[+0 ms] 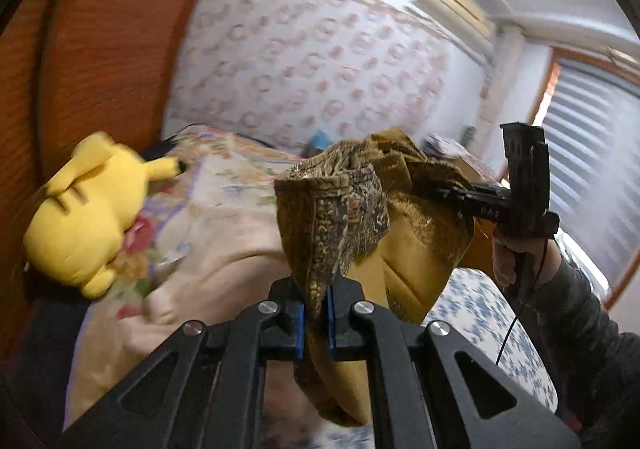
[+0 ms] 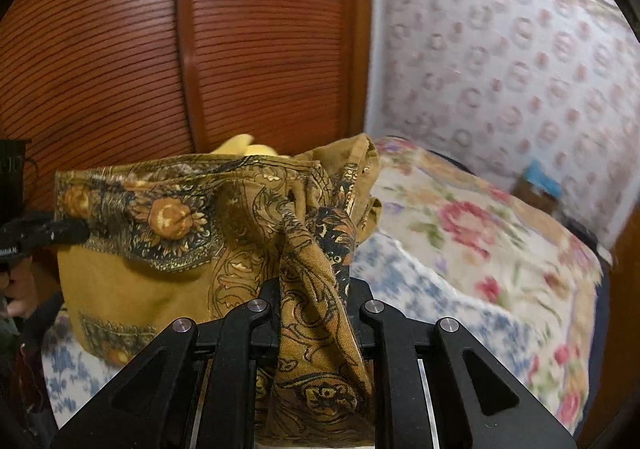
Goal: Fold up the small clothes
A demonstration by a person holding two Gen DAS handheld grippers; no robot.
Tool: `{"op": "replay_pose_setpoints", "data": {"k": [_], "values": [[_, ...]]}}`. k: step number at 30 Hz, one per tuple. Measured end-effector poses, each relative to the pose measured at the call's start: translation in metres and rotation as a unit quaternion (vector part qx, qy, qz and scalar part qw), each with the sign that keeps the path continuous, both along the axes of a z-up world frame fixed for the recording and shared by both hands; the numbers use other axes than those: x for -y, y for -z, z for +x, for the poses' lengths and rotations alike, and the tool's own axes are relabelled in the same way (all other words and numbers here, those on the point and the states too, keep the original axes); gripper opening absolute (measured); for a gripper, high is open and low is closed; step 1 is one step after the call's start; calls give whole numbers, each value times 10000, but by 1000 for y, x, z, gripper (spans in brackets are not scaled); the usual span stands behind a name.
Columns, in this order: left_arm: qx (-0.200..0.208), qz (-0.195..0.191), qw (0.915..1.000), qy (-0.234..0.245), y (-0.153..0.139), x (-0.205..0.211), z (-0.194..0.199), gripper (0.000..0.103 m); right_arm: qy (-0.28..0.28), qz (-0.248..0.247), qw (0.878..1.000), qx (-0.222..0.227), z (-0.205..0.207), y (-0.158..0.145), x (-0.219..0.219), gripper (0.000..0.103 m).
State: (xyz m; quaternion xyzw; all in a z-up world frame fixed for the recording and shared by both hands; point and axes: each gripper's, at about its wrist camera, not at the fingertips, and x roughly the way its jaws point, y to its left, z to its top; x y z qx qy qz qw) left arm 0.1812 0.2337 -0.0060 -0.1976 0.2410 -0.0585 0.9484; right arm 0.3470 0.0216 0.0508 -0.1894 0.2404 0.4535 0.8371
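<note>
Patterned mustard cloth was held aloft above bed, stretched between left gripper and right gripper. Both were clamped on cloth edges, presumably for spreading before folding.

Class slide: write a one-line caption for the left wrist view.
Left tongs and right tongs hold a mustard cloth up over the bed, yellow plush behind.

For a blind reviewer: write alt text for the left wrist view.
The left gripper is shut on a mustard patterned cloth, held up over a bed; the right gripper pinches its far corner. A yellow plush toy lies on the bed beside a wooden wardrobe.
</note>
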Motion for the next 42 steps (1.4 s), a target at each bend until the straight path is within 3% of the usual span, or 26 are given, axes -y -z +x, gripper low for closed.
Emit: {"op": "replay_pose_setpoints", "data": {"k": [6,9,11,14,18,20,23,30,33,42], "values": [[-378,-185,9976,-552,45,-36,-8,4,-530,-333,9980,-126,20,24,-90,13],[-583,142,9956,-724,60,-36,-6,5,-563,-478,9972,-111,31,46,-121,14],[-688,372,9939,-776,65,-32,-5,5,-380,-583,9975,-76,39,57,-130,23],[-786,613,9909,-908,72,-32,-3,10,92,-630,9979,92,48,65,-132,36],[-771,679,9900,-965,72,-35,-11,23,510,-314,9973,427,49,53,-114,43],[-732,747,9895,-996,68,-35,-15,38,419,-26,9981,457,39,45,-100,48],[-563,931,9890,-998,58,-29,-19,63,19,83,9999,121,30,47,-96,49],[-313,1256,9870,-949,37,-13,-21,66,106,-253,9990,-366,31,94,-102,50],[-313,1303,9870,-888,32,-6,-21,67,190,-397,9983,-373,33,118,-101,50],[-480,1517,9861,-487,29,38,-15,67,494,76,9979,-402,-3,90,-55,51]]}}
